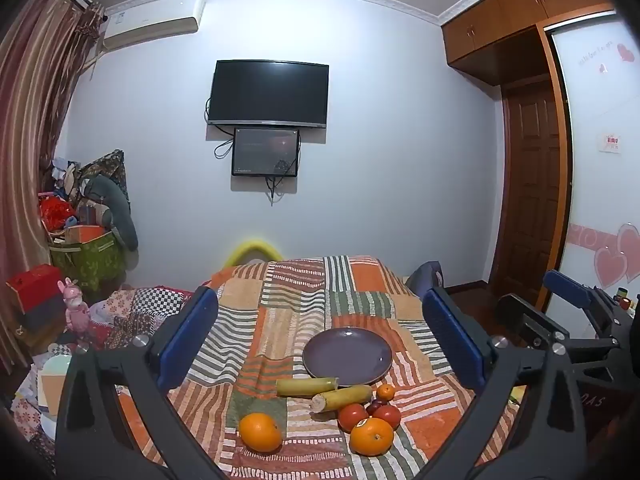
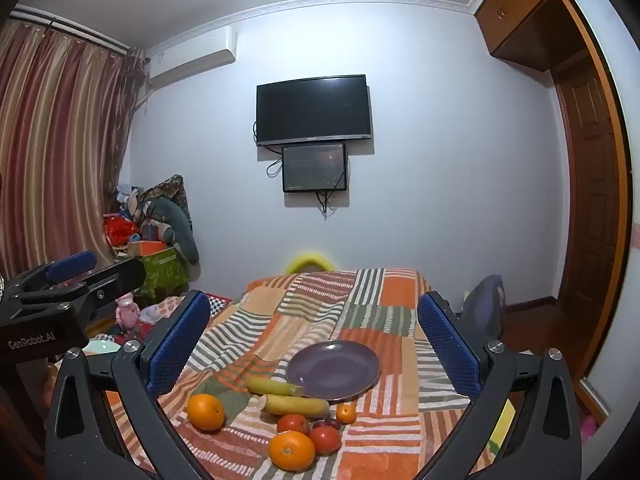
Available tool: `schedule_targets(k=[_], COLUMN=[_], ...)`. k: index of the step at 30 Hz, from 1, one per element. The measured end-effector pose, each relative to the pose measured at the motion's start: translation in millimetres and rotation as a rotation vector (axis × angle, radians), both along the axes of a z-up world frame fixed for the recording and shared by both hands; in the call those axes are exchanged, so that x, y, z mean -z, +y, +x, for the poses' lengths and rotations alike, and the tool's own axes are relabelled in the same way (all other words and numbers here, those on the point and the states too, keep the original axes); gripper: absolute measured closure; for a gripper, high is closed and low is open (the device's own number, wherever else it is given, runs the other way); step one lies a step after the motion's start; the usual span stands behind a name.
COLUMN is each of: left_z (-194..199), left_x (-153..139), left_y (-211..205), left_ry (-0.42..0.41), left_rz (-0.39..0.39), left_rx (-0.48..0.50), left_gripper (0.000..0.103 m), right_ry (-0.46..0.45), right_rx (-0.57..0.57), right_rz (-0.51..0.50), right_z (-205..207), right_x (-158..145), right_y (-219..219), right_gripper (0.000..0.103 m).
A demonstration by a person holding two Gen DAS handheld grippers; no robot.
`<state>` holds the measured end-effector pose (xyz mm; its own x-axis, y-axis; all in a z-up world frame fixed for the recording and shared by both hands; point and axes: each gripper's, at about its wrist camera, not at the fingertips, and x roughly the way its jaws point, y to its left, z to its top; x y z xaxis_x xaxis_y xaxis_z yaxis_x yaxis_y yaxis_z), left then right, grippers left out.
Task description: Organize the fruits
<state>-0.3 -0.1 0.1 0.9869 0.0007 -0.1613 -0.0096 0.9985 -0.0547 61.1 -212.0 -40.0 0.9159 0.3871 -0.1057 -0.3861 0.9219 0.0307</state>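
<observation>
We hold both grippers, left gripper [image 1: 320,344] and right gripper [image 2: 314,344], spread and empty; recommend seizing the nearest orange [image 2: 291,450] squarely, then lowering onto the plate [image 2: 316,376].

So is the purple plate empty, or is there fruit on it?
Empty. The purple plate shows only bare surface; the fruit lies on the blanket in front of it.
</observation>
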Motion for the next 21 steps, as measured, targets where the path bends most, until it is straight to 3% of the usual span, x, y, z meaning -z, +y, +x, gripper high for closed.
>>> schedule_targets(k=[21], left_z=[-0.5], left_x=[2.8], left_y=[0.0], left_ry=[0.004], left_rz=[0.009], left_rx=[0.003], left_gripper=[0.000], right_ry=[0.001], right_rx=[0.017], right_rz=[0.002], right_z=[-1.5], right_x=[-1.5], right_y=[-1.5], right_gripper=[0.000])
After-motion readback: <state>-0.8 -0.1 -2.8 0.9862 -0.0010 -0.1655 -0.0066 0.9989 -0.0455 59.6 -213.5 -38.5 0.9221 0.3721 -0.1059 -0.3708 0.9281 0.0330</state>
